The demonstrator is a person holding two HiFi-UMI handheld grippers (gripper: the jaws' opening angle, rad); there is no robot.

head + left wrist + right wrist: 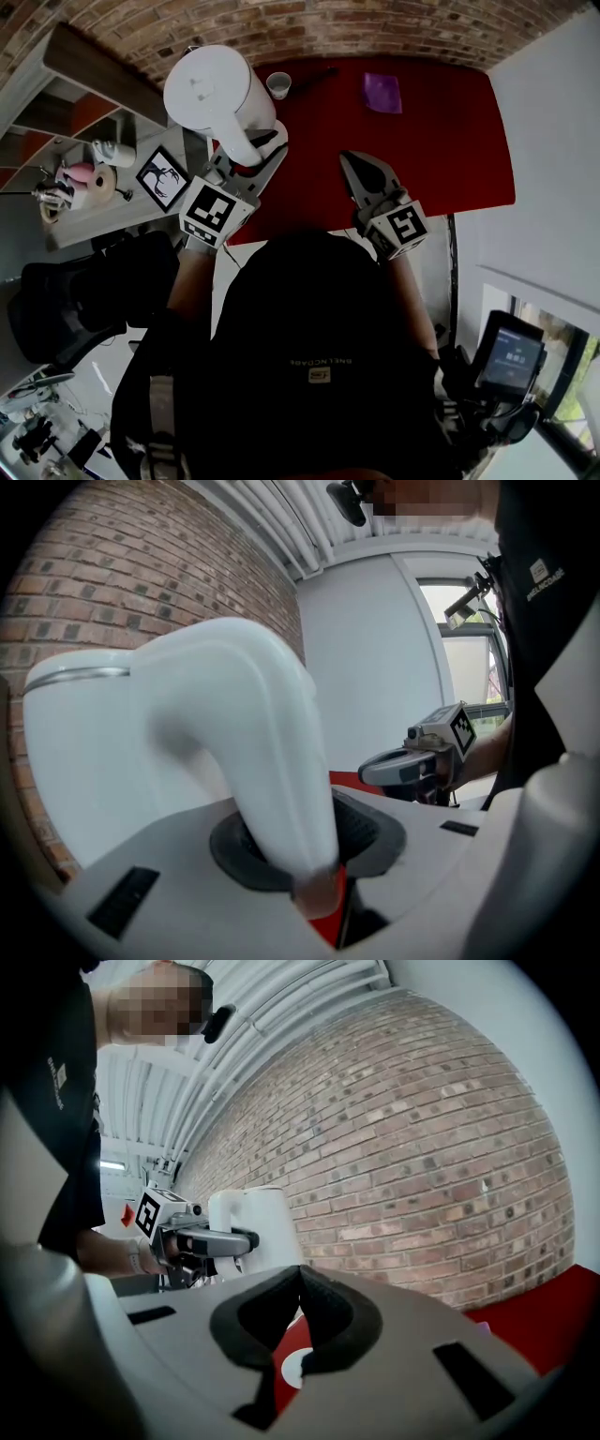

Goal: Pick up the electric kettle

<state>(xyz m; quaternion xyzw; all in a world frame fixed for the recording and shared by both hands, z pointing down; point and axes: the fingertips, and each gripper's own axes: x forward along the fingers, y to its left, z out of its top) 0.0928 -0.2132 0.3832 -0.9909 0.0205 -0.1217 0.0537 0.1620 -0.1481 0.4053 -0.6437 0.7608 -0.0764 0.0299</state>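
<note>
The white electric kettle [211, 94], smooth plastic with a rounded, tapering body, stands upright at 11 o'clock by the red table [441, 141], its curved handle [246, 141] pointing toward 5 o'clock. The left gripper [248, 155] clamps that handle. The right gripper [356, 164] has its jaws closed on nothing.

Looks like some office or studio space. Got a brick wall [309, 23] across the top, red table [450, 141] mid-frame, knick-knack shelf [112, 212] upper left, black office chair [66, 300] lower left.
</note>
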